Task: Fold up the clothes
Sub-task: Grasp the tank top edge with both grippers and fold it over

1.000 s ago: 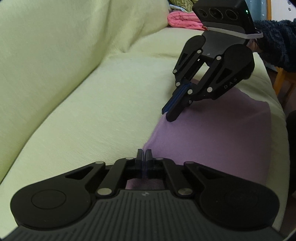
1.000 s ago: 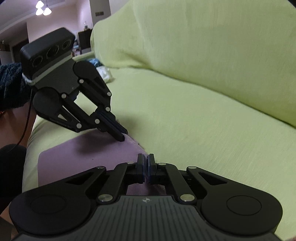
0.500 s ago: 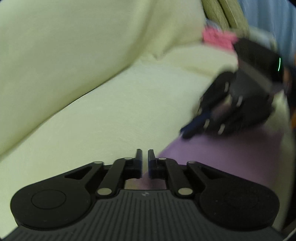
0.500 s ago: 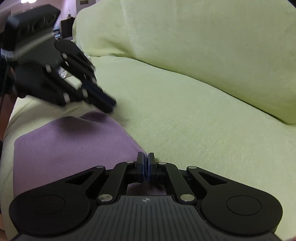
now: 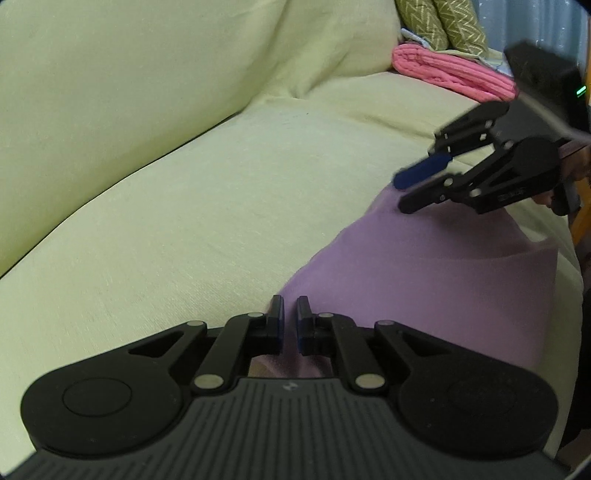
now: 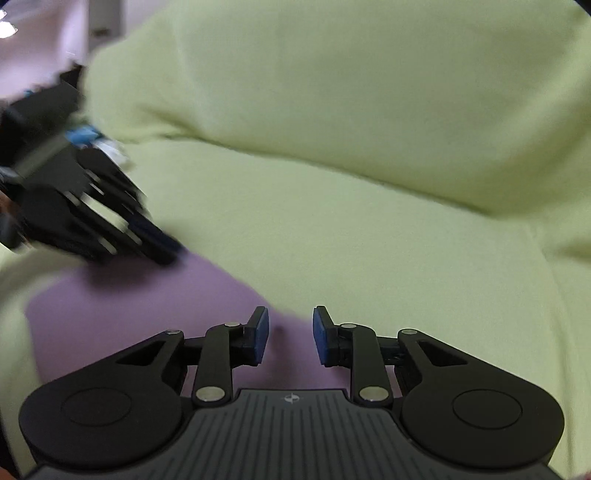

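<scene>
Both grippers angle down over the sofa seat (image 5: 207, 206), fingers pointing toward the backrest (image 5: 129, 62). L gripper (image 5: 290, 317) sits low over the near edge of the purple cloth (image 5: 424, 280); its jaws stand a narrow slit apart, nothing pinched between the pads, cloth edge visible just below and beyond the tips. R gripper (image 6: 290, 332) is also tilted down at the cloth's other end, near the edge by the seat; its jaws are opening, gap clearly wider than the L's, no fabric between the pads (image 6: 261, 332), cloth (image 6: 140, 314) lying flat under them. From the L wrist view the R gripper (image 5: 410, 188) shows at the far right, fingers apart, tips just above the cloth's far corner; can't tell if the lower tip touches it. From the R wrist view the L gripper (image 6: 159, 247) is a motion-blurred dark shape at the left, tips at the cloth's far edge. Cloth lies spread flat on the seat's front part, folded into a rough rectangle, well apart from the pink garment (image 5: 450, 74) and patterned cushion (image 5: 443, 26) at the sofa's far end. Vs a sec ago: both sets of jaws were pressed shut at the cloth's edge, now both have let go; the R has parted more. Both hands have shifted sideways and rolled a bit; the cloth stays flat where it lay.
</scene>
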{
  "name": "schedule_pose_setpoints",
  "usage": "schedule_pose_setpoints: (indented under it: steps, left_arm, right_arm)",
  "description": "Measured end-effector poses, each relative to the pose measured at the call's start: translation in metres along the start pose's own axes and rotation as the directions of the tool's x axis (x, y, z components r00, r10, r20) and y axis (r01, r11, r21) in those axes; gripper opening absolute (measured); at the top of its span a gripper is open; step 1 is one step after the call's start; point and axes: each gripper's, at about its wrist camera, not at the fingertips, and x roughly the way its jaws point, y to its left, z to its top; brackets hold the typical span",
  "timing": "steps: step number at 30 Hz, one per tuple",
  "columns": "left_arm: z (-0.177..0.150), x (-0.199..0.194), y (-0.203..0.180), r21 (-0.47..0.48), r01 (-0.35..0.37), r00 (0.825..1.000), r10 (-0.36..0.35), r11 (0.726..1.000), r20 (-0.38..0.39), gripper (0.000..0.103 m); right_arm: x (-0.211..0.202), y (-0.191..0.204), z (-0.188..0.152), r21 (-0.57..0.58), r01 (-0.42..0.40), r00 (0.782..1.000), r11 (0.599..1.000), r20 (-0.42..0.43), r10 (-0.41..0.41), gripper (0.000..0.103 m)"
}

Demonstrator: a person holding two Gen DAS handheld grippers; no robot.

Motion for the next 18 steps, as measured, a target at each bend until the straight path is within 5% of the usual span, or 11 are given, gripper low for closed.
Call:
schedule_pose_setpoints:
  steps: [7, 18]
  left_arm:
    - [0.001, 0.007, -0.001, -0.009, -0.003, 1.0, 0.003, 1.0, 0.015, 0.007]
    - [0.004, -0.034, -0.005, -0.102, -0.023, 0.998, 0.029, 0.995, 0.05, 0.007]
  right_arm:
    - [-0.024, -0.06, -0.037, 0.232, 0.064, 0.997, 0.971, 0.022, -0.071, 0.028]
    - [-0.075, -0.015, -0.037, 0.26, -0.024, 0.993, 0.965, 0.122, -0.008, 0.029]
